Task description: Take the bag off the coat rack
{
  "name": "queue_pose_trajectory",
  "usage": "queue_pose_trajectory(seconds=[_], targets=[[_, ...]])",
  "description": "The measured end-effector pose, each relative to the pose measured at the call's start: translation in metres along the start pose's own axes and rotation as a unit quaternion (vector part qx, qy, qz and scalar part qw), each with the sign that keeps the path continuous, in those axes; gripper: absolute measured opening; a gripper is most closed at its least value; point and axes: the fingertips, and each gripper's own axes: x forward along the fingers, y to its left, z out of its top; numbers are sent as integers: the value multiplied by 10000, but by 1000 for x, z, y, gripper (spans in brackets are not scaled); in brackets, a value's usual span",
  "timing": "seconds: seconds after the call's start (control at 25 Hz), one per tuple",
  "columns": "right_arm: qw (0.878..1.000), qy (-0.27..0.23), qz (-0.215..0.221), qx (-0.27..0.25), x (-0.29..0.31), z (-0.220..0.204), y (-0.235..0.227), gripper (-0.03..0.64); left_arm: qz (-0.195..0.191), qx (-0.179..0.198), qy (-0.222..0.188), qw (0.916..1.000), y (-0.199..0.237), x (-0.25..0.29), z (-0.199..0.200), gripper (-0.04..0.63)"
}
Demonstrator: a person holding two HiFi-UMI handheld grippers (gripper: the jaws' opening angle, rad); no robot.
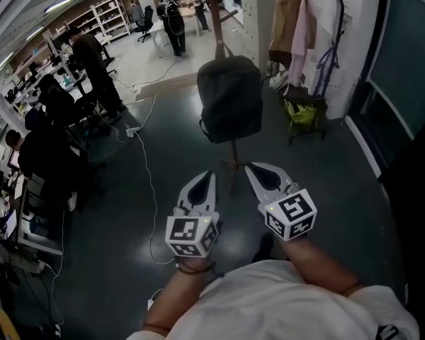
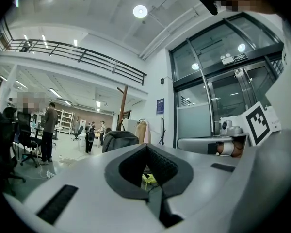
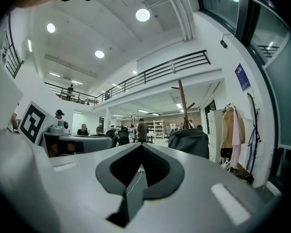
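Note:
A dark grey backpack [image 1: 230, 98] hangs by its top loop on a wooden coat rack [image 1: 214, 6], whose foot [image 1: 234, 163] rests on the floor just ahead of me. Both grippers are held low in front of the bag and apart from it. My left gripper [image 1: 211, 174] is shut and empty, and my right gripper [image 1: 249, 167] beside it is also shut and empty. In the left gripper view the backpack [image 2: 119, 140] and rack pole [image 2: 122, 106] show beyond the left gripper [image 2: 146, 145]. In the right gripper view the backpack [image 3: 190, 141] hangs right of the right gripper [image 3: 141, 144].
Coats [image 1: 290, 23] hang on the wall at the back right, above a small stand with a yellow-green bag [image 1: 301, 112]. A white cable [image 1: 149, 176] runs across the dark floor. People stand and sit at desks [image 1: 57, 119] on the left. A glass door [image 1: 411, 62] is at right.

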Motion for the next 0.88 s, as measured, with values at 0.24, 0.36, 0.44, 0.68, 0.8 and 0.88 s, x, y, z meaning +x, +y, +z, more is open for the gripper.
queue_pose_trajectory(seconds=[0.24, 0.36, 0.44, 0.68, 0.8, 0.88], targets=[[9993, 100, 371, 45, 49, 6, -80, 3, 29, -111, 59, 9999, 5, 95, 1, 6], [9979, 155, 616, 86, 72, 12, -116, 3, 91, -127, 41, 9999, 5, 141, 8, 6], [9969, 150, 765, 55, 84, 17, -137, 3, 137, -73, 3, 9999, 4, 170, 14, 6], [9945, 104, 1044, 75, 114, 28, -204, 3, 370, -22, -55, 9993, 6, 237, 22, 6], [9937, 49, 1119, 80, 124, 33, -224, 3, 405, -26, 8, 9992, 7, 262, 20, 6], [9934, 25, 1144, 64, 129, 34, -235, 3, 405, -8, 36, 9992, 6, 277, 19, 6]])
